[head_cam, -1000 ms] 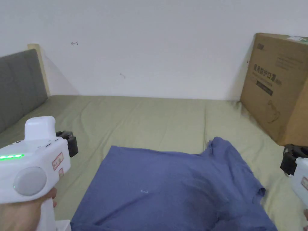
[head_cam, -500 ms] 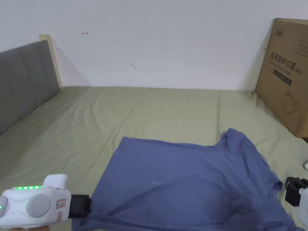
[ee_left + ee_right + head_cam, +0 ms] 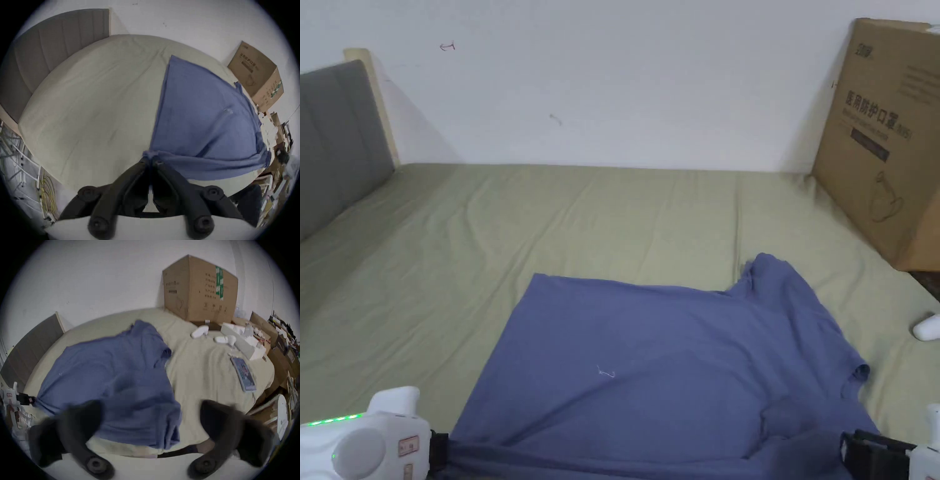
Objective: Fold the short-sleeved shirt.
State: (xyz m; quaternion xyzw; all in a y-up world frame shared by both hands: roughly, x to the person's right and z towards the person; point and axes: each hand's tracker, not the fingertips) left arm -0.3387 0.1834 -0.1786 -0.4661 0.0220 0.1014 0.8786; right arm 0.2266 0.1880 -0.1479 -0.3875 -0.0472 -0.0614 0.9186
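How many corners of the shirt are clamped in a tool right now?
1. The left tool is shut on the shirt at its near left corner. The right tool hangs open over the near right corner, gripping nothing.

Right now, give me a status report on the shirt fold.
Left gripper shut on the blue shirt at its near corner. Right gripper open over the opposite near edge, not gripping. Shirt spread on the bed, unfolded. Nothing in the way.

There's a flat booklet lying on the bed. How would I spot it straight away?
Start at the big cardboard box standing against the wall at the bed's far right corner. Come nearer, past the white gadgets; the booklet lies flat on the sheet, the one thin, colourfully printed thing there.
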